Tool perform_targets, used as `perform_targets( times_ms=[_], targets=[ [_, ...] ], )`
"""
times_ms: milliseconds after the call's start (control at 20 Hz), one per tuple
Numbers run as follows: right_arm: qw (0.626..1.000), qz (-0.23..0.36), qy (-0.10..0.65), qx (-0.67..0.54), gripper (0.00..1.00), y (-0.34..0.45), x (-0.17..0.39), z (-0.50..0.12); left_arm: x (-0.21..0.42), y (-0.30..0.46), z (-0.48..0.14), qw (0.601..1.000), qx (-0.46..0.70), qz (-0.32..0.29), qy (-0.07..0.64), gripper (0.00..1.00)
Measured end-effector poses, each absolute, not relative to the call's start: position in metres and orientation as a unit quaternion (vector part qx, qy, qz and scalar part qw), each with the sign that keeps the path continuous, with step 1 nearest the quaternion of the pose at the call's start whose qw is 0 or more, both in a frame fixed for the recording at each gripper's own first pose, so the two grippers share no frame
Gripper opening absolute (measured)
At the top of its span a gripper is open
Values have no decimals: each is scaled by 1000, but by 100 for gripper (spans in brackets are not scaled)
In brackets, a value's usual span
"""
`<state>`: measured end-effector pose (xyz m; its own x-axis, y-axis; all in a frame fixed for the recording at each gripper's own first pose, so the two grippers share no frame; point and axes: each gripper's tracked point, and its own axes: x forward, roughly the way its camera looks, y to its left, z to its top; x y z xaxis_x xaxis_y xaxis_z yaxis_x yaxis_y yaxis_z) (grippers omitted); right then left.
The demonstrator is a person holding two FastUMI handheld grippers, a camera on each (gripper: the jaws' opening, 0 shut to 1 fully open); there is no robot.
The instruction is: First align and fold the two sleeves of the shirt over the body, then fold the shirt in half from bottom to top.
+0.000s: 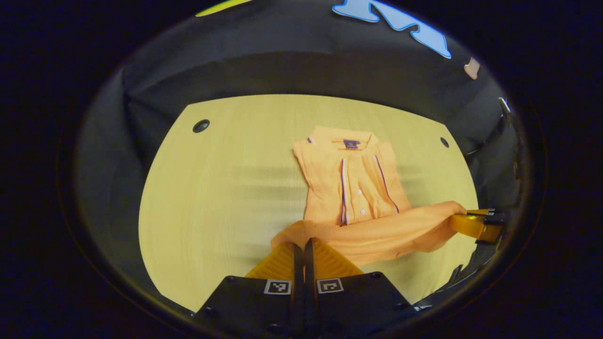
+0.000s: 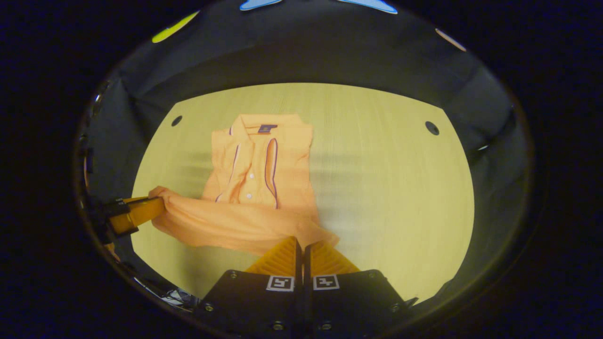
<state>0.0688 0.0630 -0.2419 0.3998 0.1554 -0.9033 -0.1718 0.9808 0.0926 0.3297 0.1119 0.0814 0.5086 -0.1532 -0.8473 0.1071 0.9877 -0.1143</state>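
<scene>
The orange shirt [image 1: 351, 188] lies on the wooden table [image 1: 212, 197], with its collar [image 1: 346, 139] at the far side and the buttoned front facing up. Both sleeves are already folded over the body, so the upper part makes a narrow, nearly straight shape with dark stripes along the front. In the left gripper view the shirt is a little right of the middle of the table; in the right gripper view the shirt [image 2: 256, 179] is left of the middle of the table [image 2: 386, 188].

The bottom hem [image 1: 377, 233] is lifted from the table and hangs as a loose band between the two grippers, across the lower part of the body. The rest of the shirt is flat on the table.

The left gripper [image 1: 304, 247] has its two fingers pressed together on one corner of the hem, with almost no gap between them and the cloth coming out at the tips. The right gripper [image 2: 302, 249] is closed in the same way on the other corner of the hem [image 2: 235, 226]. Each gripper also appears at the edge of the other's view: the right gripper [image 1: 473, 223] at the right edge, the left gripper [image 2: 136, 213] at the left edge, each with cloth at its tips.

Two small dark round holes [image 1: 201, 125] are in the far corners of the table. Behind the table stands the dark cloth wall [image 1: 282, 61] of the booth.
</scene>
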Motion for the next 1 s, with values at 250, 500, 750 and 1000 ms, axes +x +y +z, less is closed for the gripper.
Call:
perform_targets(
  times_ms=[250, 500, 750, 1000],
  targets=[
    [866, 94, 490, 20, 1, 69, 134, -213, 435, 134, 162, 889, -50, -64, 451, 6],
    [887, 88, 453, 30, 1, 72, 212, -199, 503, 123, 167, 907, -42, -65, 413, 6],
    [908, 81, 410, 39, 0, 84, 280, -219, 569, 123, 149, 921, -80, -49, 378, 10],
    [922, 81, 376, 38, 0, 85, 328, -245, 631, 131, 120, 929, -94, -45, 356, 9]
  ],
)
